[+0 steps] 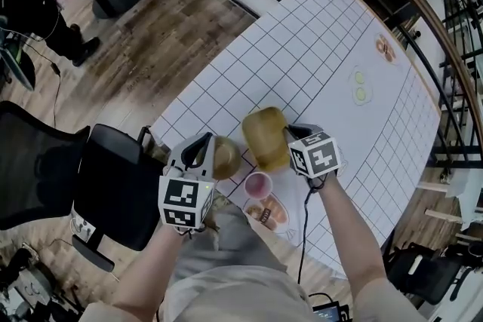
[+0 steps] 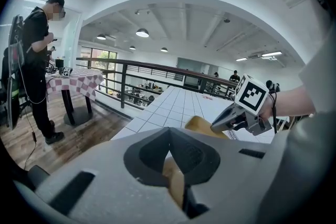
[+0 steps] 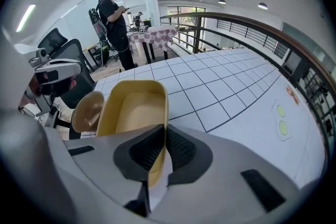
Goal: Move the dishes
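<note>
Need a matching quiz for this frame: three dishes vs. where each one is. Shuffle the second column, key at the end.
Things:
1. yellow dish
2. brown bowl
3. pink cup

Places:
A. standing on the table, ungripped
B. clamped by its rim in the left hand-held gripper
C. clamped by its rim in the right hand-held gripper

Pairs: 1-C, 2-B, 3-A
</note>
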Motion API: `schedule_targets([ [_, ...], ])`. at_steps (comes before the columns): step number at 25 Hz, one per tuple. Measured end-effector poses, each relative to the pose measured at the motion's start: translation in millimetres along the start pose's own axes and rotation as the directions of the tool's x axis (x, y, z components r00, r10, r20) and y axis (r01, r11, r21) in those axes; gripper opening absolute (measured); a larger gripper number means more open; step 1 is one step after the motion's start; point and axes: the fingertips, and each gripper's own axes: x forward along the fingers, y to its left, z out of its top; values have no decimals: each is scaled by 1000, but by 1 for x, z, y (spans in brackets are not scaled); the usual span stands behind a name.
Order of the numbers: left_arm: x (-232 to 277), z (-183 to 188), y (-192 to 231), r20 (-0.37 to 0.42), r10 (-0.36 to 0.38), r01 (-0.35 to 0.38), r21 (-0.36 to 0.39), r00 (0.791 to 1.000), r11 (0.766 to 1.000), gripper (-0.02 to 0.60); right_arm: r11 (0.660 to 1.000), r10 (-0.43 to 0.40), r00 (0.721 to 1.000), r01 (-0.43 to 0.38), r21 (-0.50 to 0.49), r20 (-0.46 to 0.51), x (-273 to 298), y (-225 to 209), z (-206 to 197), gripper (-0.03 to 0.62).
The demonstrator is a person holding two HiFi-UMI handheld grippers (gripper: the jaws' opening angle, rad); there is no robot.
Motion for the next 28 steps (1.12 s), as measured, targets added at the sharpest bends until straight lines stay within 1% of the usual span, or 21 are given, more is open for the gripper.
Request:
schedule_targets([
  [3, 3, -3, -1, -8, 3, -3, 6, 1000, 1000, 12, 1000, -18, 1000, 18, -15, -1, 7, -2, 0, 28],
  [7, 4, -7, -3, -17, 7, -7, 5, 1000, 1000, 12, 987, -102, 995, 98, -126, -22, 18, -3, -6, 29],
  [13, 5, -14, -6, -44, 1, -1, 13, 999, 1000, 12, 965, -163, 987, 160, -207, 5, 19, -3, -6, 37],
  [15, 5, -15, -6, -44, 5, -5, 13, 999, 1000, 12, 969, -150, 989, 147, -198, -1, 21, -2, -9, 45],
  [16, 4, -14, -6, -42, 7, -6, 14, 999, 1000, 12, 973, -135, 991, 131, -188, -8, 22, -1, -10, 63],
  [17, 3, -13, -7, -40, 7, -6, 14, 999, 1000, 12, 977, -119, 993, 115, -178, -12, 22, 0, -12, 95],
  [20, -1, -5, -7, -31, 8, -8, 17, 999, 1000, 12, 985, -98, 995, 97, -144, -4, 17, 1, -9, 124],
  [24, -11, 12, -5, -1, 24, -24, 29, 1000, 999, 12, 989, -97, 995, 100, -109, 37, -2, 2, 3, 132],
  [28, -28, 35, -2, 49, 45, -46, 32, 998, 998, 12, 990, -76, 991, 89, -113, 108, -31, 14, 25, 132],
])
